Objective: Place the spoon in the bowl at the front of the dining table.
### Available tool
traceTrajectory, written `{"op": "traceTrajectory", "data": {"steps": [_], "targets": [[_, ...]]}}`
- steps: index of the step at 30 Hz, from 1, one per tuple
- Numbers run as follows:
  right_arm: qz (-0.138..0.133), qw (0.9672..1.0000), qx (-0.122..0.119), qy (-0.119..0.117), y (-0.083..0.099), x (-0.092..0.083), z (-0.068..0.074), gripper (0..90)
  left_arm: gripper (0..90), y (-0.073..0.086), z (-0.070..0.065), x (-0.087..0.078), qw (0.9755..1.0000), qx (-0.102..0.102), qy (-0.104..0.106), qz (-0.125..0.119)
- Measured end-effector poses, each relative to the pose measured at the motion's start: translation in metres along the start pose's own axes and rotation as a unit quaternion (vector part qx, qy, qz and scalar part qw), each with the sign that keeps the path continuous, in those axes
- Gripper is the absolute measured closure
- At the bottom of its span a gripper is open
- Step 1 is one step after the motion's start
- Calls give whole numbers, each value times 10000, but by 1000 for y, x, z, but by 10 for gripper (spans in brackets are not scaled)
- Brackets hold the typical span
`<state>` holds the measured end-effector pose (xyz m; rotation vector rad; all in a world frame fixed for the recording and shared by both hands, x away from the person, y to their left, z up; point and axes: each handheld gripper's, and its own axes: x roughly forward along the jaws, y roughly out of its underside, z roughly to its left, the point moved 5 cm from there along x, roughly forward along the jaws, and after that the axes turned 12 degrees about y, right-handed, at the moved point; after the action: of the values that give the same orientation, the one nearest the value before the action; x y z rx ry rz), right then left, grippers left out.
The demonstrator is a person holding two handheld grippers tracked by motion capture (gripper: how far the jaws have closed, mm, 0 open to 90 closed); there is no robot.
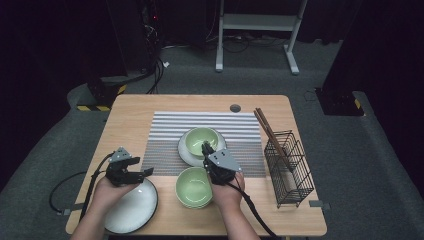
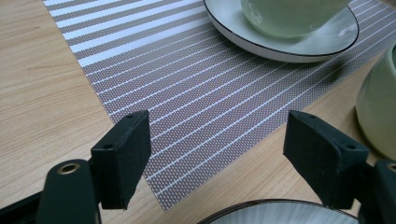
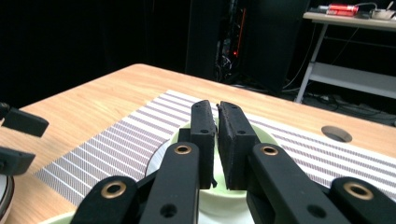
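From the high view, my right gripper (image 1: 207, 149) sits just below the middle of the frame, over the near rim of the green bowl (image 1: 202, 140) that rests on a white plate (image 1: 186, 152) on the striped placemat (image 1: 165, 131). A second green bowl (image 1: 194, 186) stands on the bare table (image 1: 130, 107) just below it, beside my right hand (image 1: 227, 190). My left gripper (image 1: 134, 167) is at lower left, hovering over the far edge of a second white plate (image 1: 131, 210), its jaws spread and holding nothing. A wire basket (image 1: 290, 167) with chopsticks (image 1: 270, 135) stands at the right. In the left gripper view, my two pads stand wide apart in the lower corners with the placemat (image 2: 196, 88) between them; the plate with its bowl (image 2: 289, 16) is at the top, the other bowl (image 2: 380, 109) at the right edge, and the near plate's rim (image 2: 275, 212) at the bottom. In the right gripper view, my jaws rise at the centre nearly together, a thin gap between the pads; I cannot tell whether they pinch the rim of the bowl (image 3: 261, 135) just behind them.
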<state>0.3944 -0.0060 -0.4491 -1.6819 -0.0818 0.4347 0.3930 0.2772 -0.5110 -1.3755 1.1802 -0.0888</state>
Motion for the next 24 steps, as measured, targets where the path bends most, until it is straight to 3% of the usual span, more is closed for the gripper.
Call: {"op": "traceTrajectory", "data": {"steps": [24], "targets": [[305,9993,-142,-146,24,-8,7,800,244,0,0,1,10000,35,24,23]]}}
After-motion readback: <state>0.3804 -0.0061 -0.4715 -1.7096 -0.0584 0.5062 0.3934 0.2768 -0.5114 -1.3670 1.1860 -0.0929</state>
